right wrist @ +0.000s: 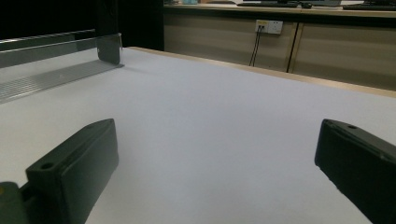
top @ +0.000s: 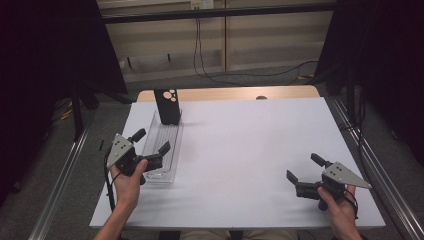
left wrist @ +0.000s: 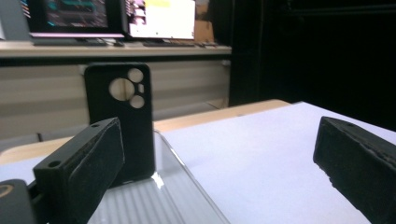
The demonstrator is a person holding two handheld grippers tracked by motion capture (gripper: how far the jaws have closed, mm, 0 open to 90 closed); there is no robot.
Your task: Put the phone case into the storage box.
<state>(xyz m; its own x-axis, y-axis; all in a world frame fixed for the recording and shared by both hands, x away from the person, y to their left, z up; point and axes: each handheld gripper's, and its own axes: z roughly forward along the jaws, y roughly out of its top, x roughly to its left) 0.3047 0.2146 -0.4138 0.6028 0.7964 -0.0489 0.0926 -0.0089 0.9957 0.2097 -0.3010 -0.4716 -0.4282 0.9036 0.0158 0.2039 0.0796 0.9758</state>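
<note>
From the high view, one white rectangular worktop [top: 240, 150] carries one clear ribbed plastic tray [top: 165, 145] lying lengthwise near its left edge; one black phone case with round camera cut-outs [top: 167, 106] stands upright at the tray's far end, at about 11 o'clock from the worktop's middle; the left tool [top: 150, 142] hovers at the tray's near end, jaws spread and released; the right tool [top: 302, 169] sits at about 4 o'clock near the front-right corner, jaws likewise apart and holding nothing; the wide middle of the worktop lies open between the two.

In the left gripper view, the phone case [left wrist: 122, 116] rises at 11 o'clock beyond the left jaw, which hides its lower left corner; the tray [left wrist: 177, 186] is cut off at the bottom.

In the right gripper view, the tray [right wrist: 51, 70] lies at 10 o'clock, cut off by the left edge; bare worktop [right wrist: 215, 140] stretches ahead.
</note>
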